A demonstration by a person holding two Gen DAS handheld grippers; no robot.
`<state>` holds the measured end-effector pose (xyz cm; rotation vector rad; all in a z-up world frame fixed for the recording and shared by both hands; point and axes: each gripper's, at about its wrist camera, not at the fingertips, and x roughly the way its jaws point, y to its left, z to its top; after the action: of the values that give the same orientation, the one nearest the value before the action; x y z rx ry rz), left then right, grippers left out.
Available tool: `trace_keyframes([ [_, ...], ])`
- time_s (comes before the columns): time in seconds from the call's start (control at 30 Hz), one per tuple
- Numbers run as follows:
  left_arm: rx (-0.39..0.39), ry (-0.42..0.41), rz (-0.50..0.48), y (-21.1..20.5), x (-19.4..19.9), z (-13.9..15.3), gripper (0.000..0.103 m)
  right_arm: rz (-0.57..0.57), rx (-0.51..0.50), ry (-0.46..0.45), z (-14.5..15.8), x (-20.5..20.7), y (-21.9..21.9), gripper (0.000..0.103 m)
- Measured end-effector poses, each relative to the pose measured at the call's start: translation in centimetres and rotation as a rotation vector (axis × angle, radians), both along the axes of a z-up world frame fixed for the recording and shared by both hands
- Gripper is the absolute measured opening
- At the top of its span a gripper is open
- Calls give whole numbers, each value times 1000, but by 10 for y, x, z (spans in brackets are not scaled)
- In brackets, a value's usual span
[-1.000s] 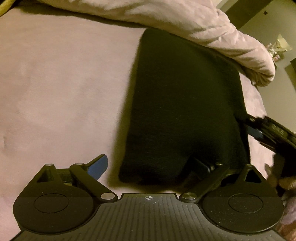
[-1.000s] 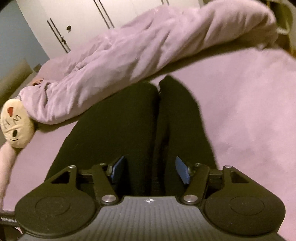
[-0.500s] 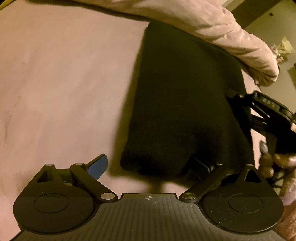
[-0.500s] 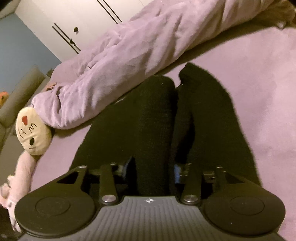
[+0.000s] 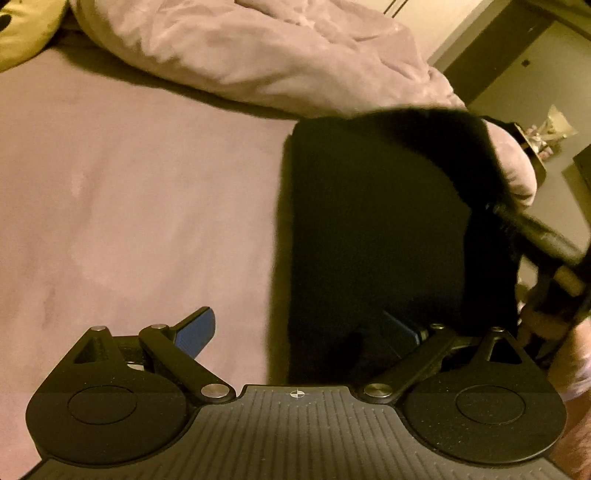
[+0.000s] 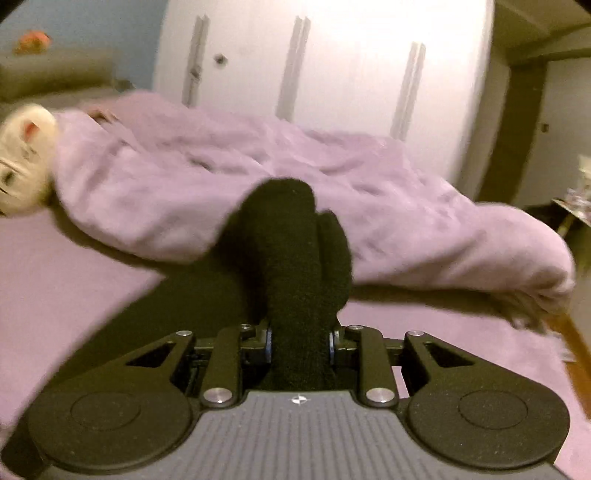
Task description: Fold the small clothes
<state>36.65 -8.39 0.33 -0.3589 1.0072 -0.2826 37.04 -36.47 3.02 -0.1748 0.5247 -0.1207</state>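
A black fuzzy garment (image 5: 376, 229) lies on the purple bed sheet (image 5: 140, 206). My left gripper (image 5: 299, 328) is open; its blue left finger (image 5: 195, 330) is over bare sheet and its right finger rests over the garment's near edge. My right gripper (image 6: 300, 341) is shut on a bunched part of the garment (image 6: 295, 266) and holds it lifted off the bed. In the left wrist view the right gripper (image 5: 532, 236) is at the garment's right side, with that side raised.
A rumpled purple duvet (image 6: 332, 192) lies along the far side of the bed. A cream plush toy (image 6: 22, 162) sits at its left end. White wardrobe doors (image 6: 314, 66) stand behind. A yellow cushion (image 5: 26, 29) is at the far left.
My right gripper closed on the garment's right side and lifted it up off the bed. The left gripper stayed open at the near edge and drew back slightly.
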Motion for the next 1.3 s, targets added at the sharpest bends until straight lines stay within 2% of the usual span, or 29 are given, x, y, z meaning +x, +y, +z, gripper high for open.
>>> trace_keyframes([
  [0.07,-11,5,-16,-4,4,-8,99,-52,-26,88,-32,6,-13,28],
  [0.13,3,37,-39,-13,9,-21,99,-95,85,233,-69,15,-33,32],
  [0.2,11,46,-44,-17,12,-28,99,-127,244,179,-71,4,-52,34],
  [0.27,20,37,-52,-15,13,-27,99,-170,434,194,-56,-1,-73,48],
  [0.3,20,34,-48,-13,11,-25,99,-193,499,184,-50,-9,-82,51],
  [0.33,11,33,-41,-10,11,-23,99,-207,522,172,-47,-18,-87,58],
  [0.37,-5,38,-32,-8,11,-21,99,-221,533,168,-47,-30,-91,60],
  [0.47,-75,50,-31,-8,13,-17,99,-204,607,209,-55,-55,-96,61],
  [0.63,-142,129,-67,-29,33,-34,99,-195,621,219,-68,-69,-86,60],
  [0.67,-150,141,-76,-33,36,-39,99,-198,642,217,-69,-68,-88,50],
  [0.7,-155,161,-81,-36,38,-44,100,-197,663,218,-71,-67,-91,47],
  [0.77,-159,184,-67,-38,39,-49,100,-192,701,218,-68,-68,-93,34],
  [0.83,-140,164,-76,-41,36,-48,100,-177,747,198,-65,-73,-100,33],
  [0.87,-126,160,-84,-42,35,-48,100,-180,731,194,-64,-72,-96,33],
  [0.93,-90,181,-99,-49,36,-52,100,-179,635,207,-66,-76,-94,33],
  [1.0,-42,209,-105,-57,38,-57,101,-173,567,229,-72,-71,-88,34],
  [1.03,-18,211,-110,-61,38,-59,101,-171,533,232,-75,-66,-84,40],
  [1.1,37,206,-131,-69,37,-64,102,-179,486,233,-80,-61,-83,62],
  [1.13,49,201,-134,-72,37,-64,102,-202,494,236,-81,-59,-87,67],
  [1.23,72,190,-144,-74,34,-59,102,-213,583,240,-77,-61,-100,74],
  [1.3,84,182,-153,-73,33,-55,102,-192,593,228,-72,-65,-102,74],
])
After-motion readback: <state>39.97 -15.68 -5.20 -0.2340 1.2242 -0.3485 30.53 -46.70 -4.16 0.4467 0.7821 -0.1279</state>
